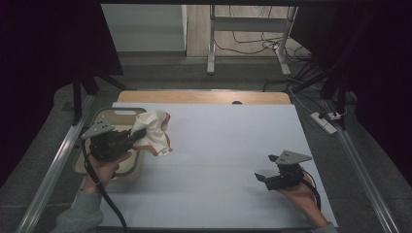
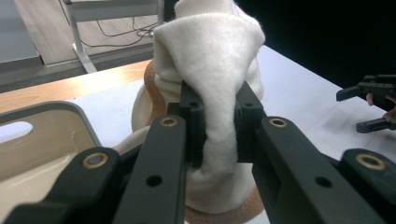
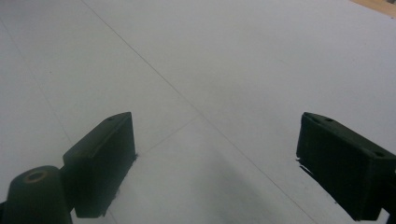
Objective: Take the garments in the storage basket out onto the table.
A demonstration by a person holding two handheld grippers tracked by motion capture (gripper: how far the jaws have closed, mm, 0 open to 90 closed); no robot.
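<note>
Left gripper [image 1: 127, 139], out at about nine o'clock on the table, has its jaws pinched onto a fold of a cream cloth [image 1: 154, 130], which hangs bunched and lifted just past the near-right corner of a beige tray [image 1: 104, 114]; the left gripper view shows the soft fabric [image 2: 212, 84] squeezed between the two black pads, with a tan or orange-brown band of the same bundle curling round behind and beneath it. Whether that band is a trim or a second piece, I cannot tell. Right gripper [image 1: 272, 171] rests low at about four o'clock, well apart from the cloth, jaws spread wide with nothing between them, and its own view looks down on bare tabletop [image 3: 224, 70]. From where I stand the risk looks to be the hold: only a narrow pleat is caught, so a quick swing could let the fabric slide out, or the dangling lower part could drag across the tray rim and tug it. The table [image 1: 228, 160] is covered in a smooth, pale sheet with faint seam lines, a strip of wood [image 1: 204, 97] showing at twelve o'clock. Beyond it lie a dim floor, a metal frame's legs [image 1: 212, 46], loose cables and a power strip [image 1: 324, 122] at two o'clock, with dark curtains either side.
</note>
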